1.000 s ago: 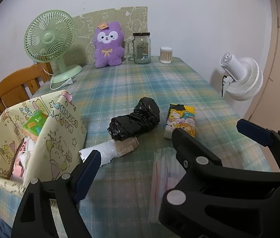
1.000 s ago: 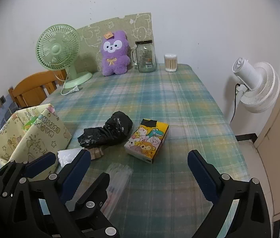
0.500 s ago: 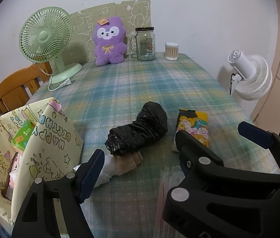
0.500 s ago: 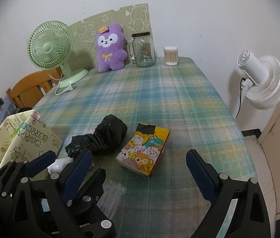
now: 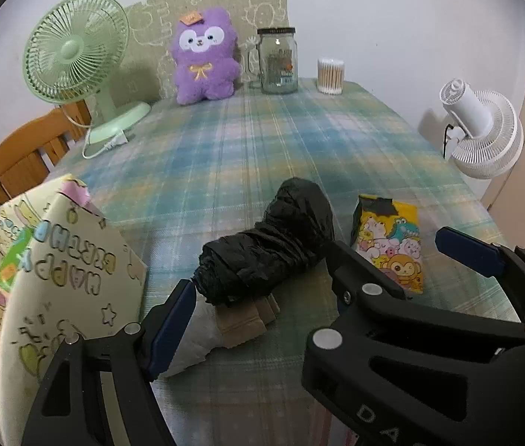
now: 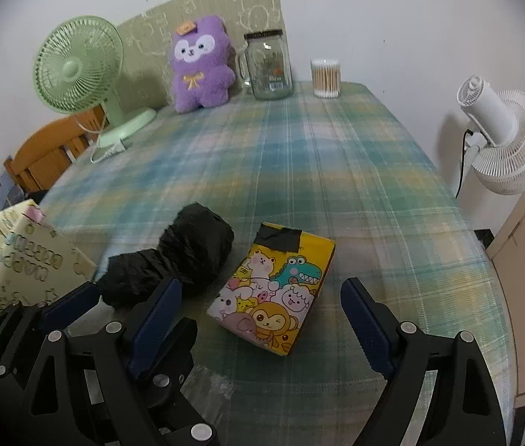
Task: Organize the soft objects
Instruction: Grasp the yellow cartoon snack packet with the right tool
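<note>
Left wrist view: left hand-held gripper (image 5: 327, 278) fills the lower frame, jaws wide apart, nothing between them but the things lying on the surface (image 5: 262, 148). Black plastic bundle (image 5: 270, 249) lies at frame centre, tilted from lower left to upper right. Its lower end rests over a tan folded piece (image 5: 244, 319) and a white soft roll (image 5: 199, 338), both at lower centre, the roll partly behind the left blue finger pad (image 5: 173, 323). Yellow cartoon-animal pack (image 5: 389, 241) lies just right of the bundle, flat. Pale yellow printed bag (image 5: 61, 290) stands open at the left edge; a green packet (image 5: 11, 264) shows inside.

Right wrist view: right hand-held gripper (image 6: 262, 319) at the bottom, jaws apart, empty; the pack (image 6: 277, 293) sits between and just beyond the pads. Left tool's pads show at lower left, beside the bundle (image 6: 173, 260).

Top of frame, far edge: green fan (image 6: 80, 74), purple plush (image 6: 199, 67), glass jar (image 6: 268, 67), cotton-swab tub (image 6: 325, 78). White fan (image 6: 504, 137) at right, off the surface.
</note>
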A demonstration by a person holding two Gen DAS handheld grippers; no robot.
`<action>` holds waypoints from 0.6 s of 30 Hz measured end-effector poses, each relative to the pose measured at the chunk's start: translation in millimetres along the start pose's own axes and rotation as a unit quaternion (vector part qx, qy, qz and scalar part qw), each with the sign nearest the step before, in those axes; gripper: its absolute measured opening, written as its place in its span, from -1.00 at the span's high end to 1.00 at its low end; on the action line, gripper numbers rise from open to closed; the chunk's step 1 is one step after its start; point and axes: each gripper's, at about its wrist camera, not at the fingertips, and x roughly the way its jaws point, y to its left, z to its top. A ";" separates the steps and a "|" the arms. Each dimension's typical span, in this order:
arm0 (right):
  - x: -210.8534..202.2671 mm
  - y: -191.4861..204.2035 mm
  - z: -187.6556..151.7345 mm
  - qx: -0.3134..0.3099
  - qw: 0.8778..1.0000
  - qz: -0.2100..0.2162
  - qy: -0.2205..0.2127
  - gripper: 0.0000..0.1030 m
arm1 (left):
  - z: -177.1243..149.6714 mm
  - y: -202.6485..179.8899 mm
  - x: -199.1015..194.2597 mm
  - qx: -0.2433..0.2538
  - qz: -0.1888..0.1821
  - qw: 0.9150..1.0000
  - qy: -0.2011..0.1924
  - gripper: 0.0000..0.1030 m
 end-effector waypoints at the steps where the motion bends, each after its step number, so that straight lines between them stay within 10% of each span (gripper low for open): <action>1: 2.8 -1.0 0.4 0.001 1.000 -0.001 0.004 -0.65 | -0.2 0.0 1.6 0.001 -0.001 1.000 0.002 -0.56; 18: 2.6 -11.0 0.8 0.019 1.000 0.003 0.011 -0.10 | 3.7 -7.7 -0.1 0.013 0.002 1.000 0.004 -0.56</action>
